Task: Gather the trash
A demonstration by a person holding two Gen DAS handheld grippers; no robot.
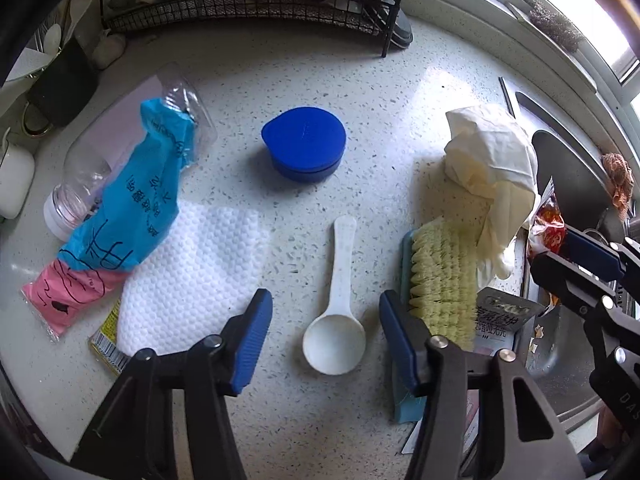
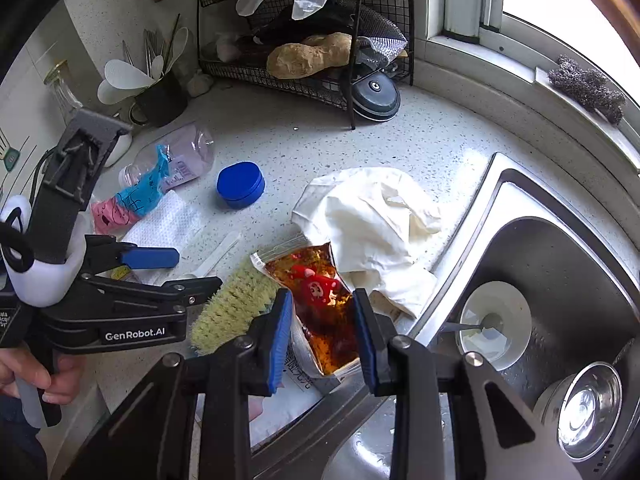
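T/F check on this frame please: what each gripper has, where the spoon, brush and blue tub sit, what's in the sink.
1. The right gripper is closed on the red sauce packet. True.
2. The left gripper is clamped on the white spoon. False: the spoon lies on the counter between its open jaws, touching neither pad.
3. The blue tub has its lid off. False: the lid is on.
4. The scrub brush lies between the spoon and the sink. True.
5. The sink is empty. False: it holds a white bowl and a steel bowl.
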